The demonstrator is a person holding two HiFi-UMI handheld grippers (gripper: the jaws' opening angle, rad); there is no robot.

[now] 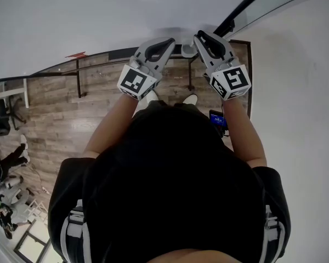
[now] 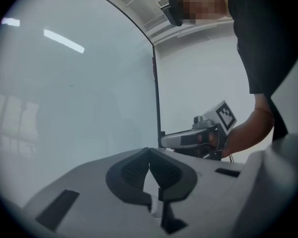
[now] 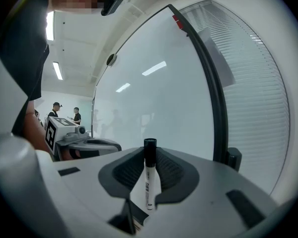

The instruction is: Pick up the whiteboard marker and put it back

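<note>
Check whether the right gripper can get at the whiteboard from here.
Probably yes: the right gripper, shut on the whiteboard marker, faces the whiteboard with nothing between them; the left gripper sits off to the side, clear.

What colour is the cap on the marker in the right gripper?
The marker has a black cap; clearest in the right gripper view.

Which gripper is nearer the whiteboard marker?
Right. The right gripper grips the whiteboard marker between its jaws; the left gripper is alongside, shut and empty, apart from it.
</note>
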